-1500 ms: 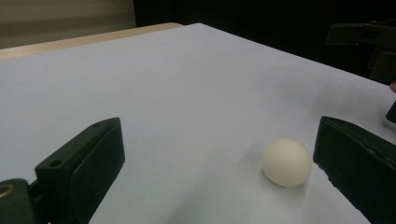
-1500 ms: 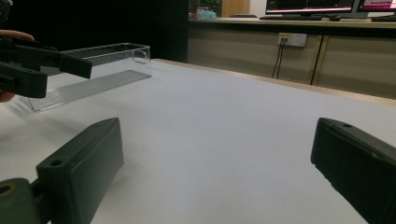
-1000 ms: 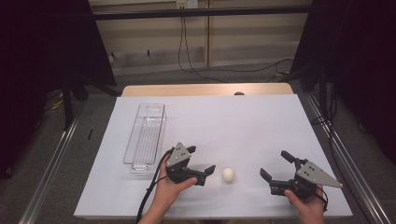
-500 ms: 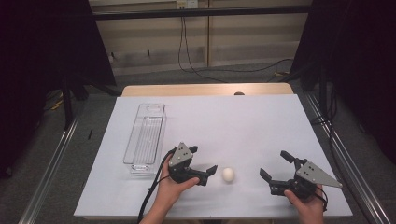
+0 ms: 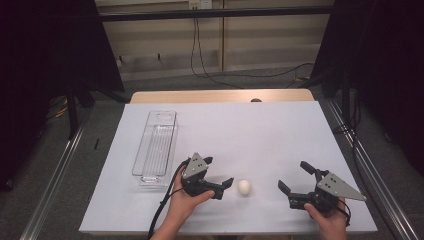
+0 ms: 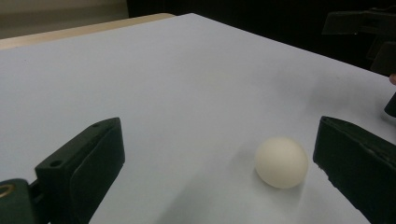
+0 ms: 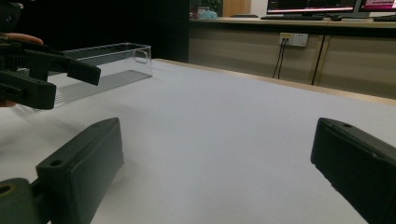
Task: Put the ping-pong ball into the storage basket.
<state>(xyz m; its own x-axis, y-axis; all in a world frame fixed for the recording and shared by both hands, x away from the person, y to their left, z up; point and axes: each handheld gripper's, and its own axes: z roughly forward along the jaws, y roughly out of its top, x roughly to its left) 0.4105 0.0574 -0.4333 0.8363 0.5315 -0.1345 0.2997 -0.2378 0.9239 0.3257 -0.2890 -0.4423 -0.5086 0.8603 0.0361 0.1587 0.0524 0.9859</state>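
A small white ball (image 5: 244, 187) lies on the white table sheet (image 5: 240, 130) near the front edge. My left gripper (image 5: 218, 171) is open just left of it, with the near jaw tip a short way from the ball. In the left gripper view the ball (image 6: 281, 162) rests on the sheet close to the right-hand jaw, untouched, and the left gripper (image 6: 222, 140) holds nothing. My right gripper (image 5: 294, 176) is open to the ball's right, jaws pointing left. In the right gripper view the right gripper (image 7: 215, 140) is empty, and the left gripper (image 7: 46, 70) shows at the far left.
A long clear plastic tray (image 5: 156, 145) stands empty on the left part of the sheet, also seen as the clear tray (image 7: 107, 65) behind the left gripper. A wooden table edge (image 5: 220, 96) runs along the back. Metal rails flank the table.
My left gripper has edged slightly right, toward the ball. The ball and the right gripper have stayed put.
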